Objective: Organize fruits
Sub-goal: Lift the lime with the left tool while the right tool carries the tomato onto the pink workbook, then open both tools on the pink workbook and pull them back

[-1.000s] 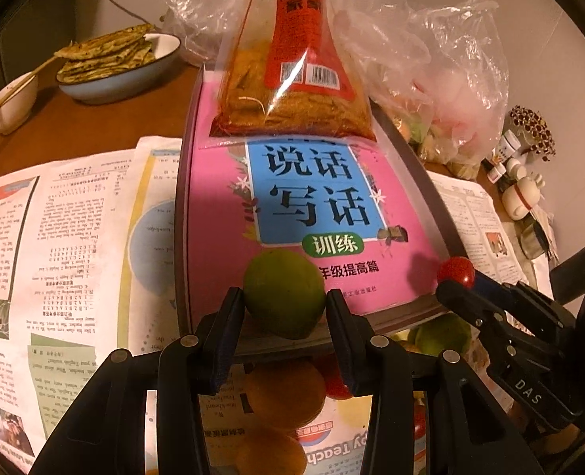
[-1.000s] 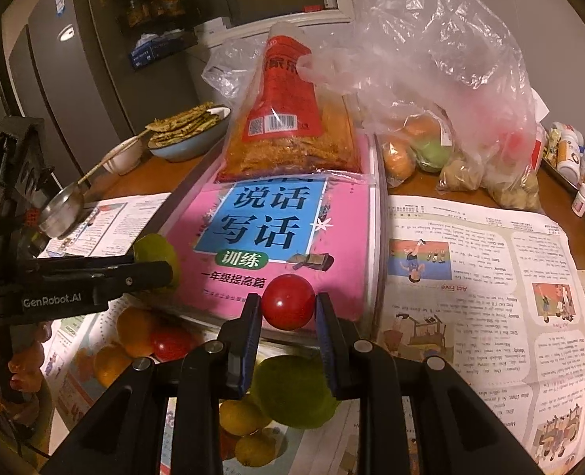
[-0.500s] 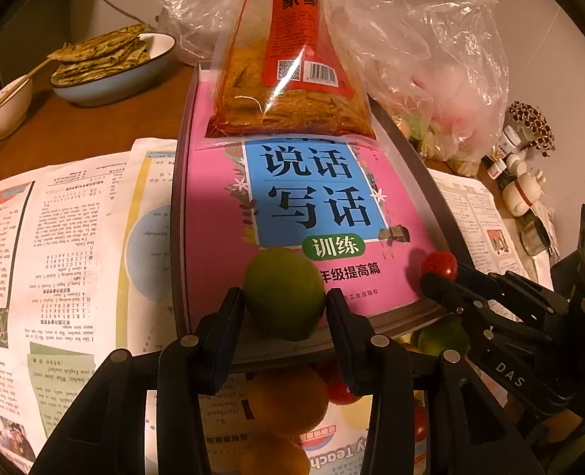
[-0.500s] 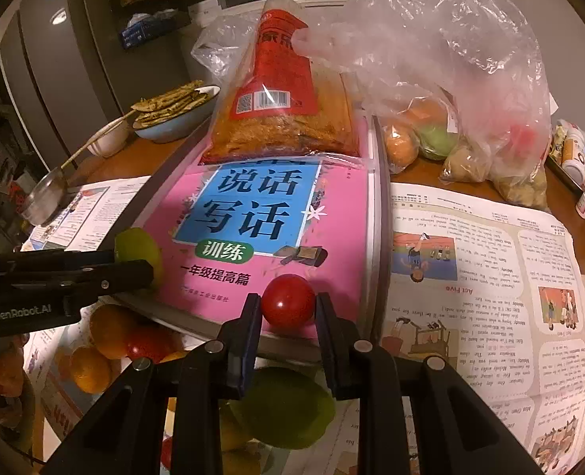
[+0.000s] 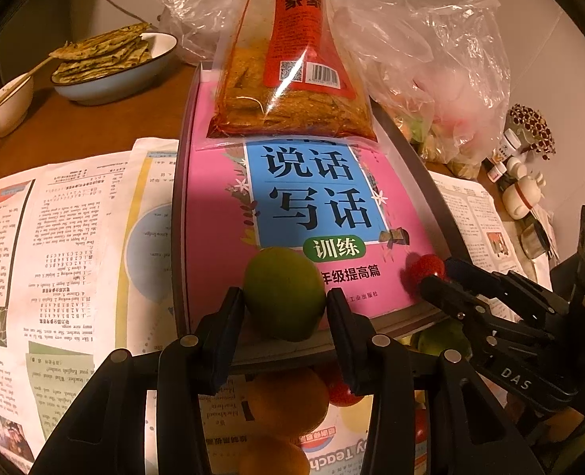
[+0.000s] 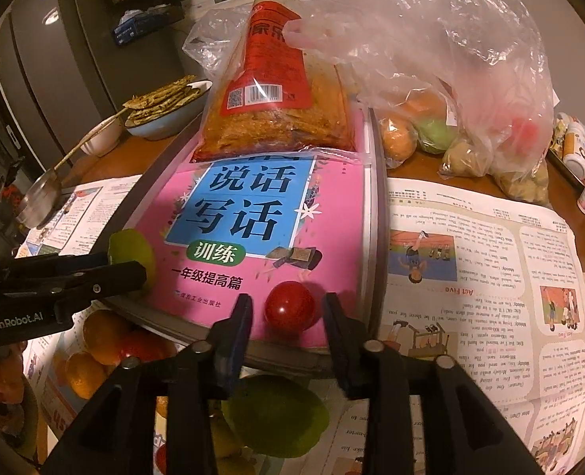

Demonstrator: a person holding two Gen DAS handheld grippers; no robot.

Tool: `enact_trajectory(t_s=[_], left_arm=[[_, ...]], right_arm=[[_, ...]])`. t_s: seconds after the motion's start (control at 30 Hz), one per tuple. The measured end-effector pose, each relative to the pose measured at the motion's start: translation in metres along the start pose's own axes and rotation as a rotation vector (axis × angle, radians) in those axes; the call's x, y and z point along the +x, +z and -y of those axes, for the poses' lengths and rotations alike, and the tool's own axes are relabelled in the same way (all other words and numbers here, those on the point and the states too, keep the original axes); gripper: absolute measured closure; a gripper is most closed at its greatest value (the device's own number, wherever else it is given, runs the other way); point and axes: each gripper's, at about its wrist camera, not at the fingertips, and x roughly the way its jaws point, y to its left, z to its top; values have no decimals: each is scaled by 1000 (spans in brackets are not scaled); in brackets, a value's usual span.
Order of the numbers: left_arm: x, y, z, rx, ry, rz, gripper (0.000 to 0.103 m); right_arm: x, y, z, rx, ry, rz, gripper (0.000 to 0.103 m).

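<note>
On the pink book [image 6: 252, 213], tomato [image 6: 289, 311] sits between opening right tool [image 6: 287, 308] fingers

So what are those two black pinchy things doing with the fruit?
A person is sorting fruit with a gripper in each hand. The left gripper is squeezing a green fruit over the near edge of the pink book. The right gripper is opening its jaws around a small red tomato, which sits on the book with gaps on both sides. More oranges and green fruit wait on the newspaper below.
</note>
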Motion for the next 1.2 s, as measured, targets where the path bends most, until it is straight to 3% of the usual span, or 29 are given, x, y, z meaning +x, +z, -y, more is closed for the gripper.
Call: enact_trajectory(t_s=[0.47, 0.7, 1.2], left_arm=[[-17, -3, -1, 4, 25, 37, 57], [-33, -7, -1, -1, 26, 68, 41], [-63, -29, -5, 12, 55, 103, 30]], right_arm=[[-41, -5, 1, 21, 6, 98, 50], [-55, -9, 3, 34, 3, 126, 48], [-69, -25, -1, 39, 4, 136, 35]])
